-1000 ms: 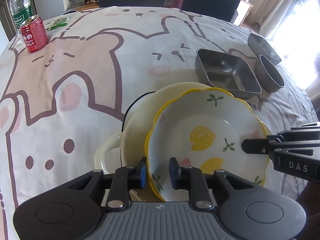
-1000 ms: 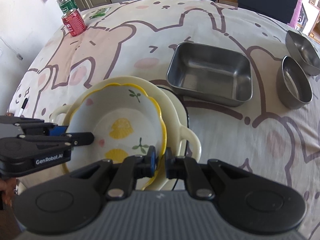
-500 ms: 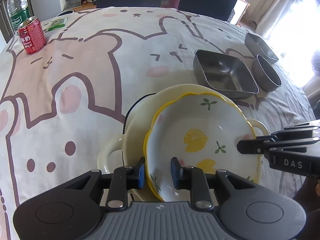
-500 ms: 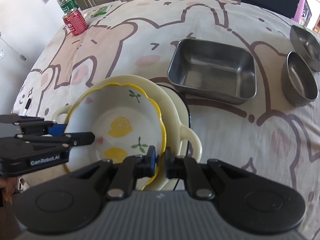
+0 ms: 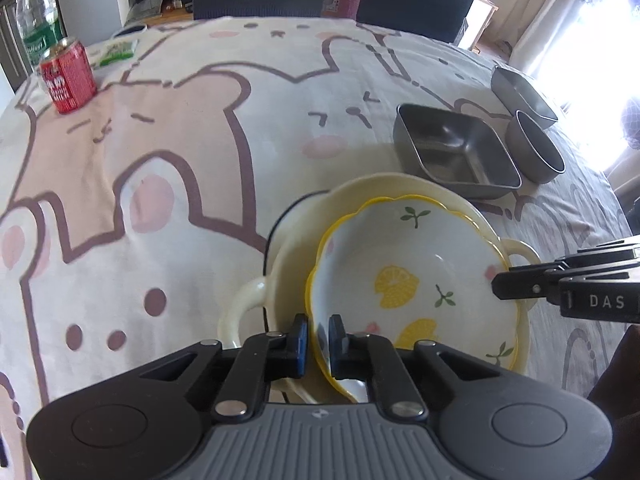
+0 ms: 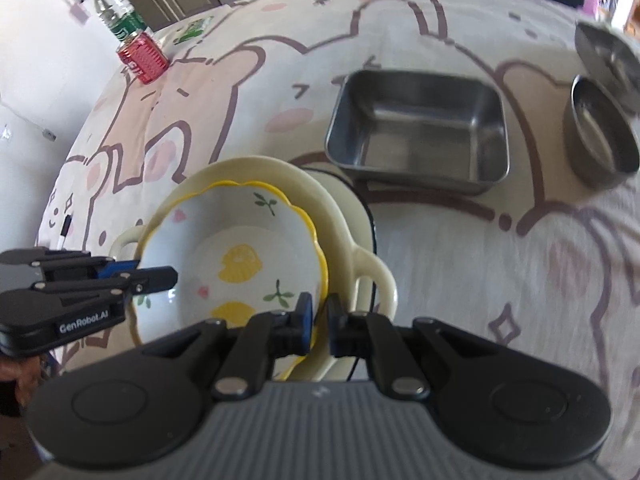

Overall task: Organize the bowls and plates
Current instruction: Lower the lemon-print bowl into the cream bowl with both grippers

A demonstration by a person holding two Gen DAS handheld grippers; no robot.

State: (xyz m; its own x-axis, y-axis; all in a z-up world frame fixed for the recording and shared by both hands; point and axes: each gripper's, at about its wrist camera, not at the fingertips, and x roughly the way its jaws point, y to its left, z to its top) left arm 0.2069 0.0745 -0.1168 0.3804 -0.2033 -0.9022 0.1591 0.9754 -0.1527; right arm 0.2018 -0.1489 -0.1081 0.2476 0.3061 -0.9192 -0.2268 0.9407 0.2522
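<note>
Left tongs (image 5: 318,332) just clamped the lemon bowl (image 5: 416,280) rim; right tongs (image 6: 318,312) clenched opposite — lift looks ready.

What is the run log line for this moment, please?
left gripper: just closed on lemon bowl rim | right gripper: shut on opposite rim | lemon bowl: inside cream handled dish | phase: two-handed grasp

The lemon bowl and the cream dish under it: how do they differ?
The lemon bowl is white with a wavy yellow rim and lemon prints; the cream dish is plain cream. The cream dish is wider and has loop handles; the lemon bowl has none. The lemon bowl sits inside the cream dish. Both look ceramic and glossy.
</note>
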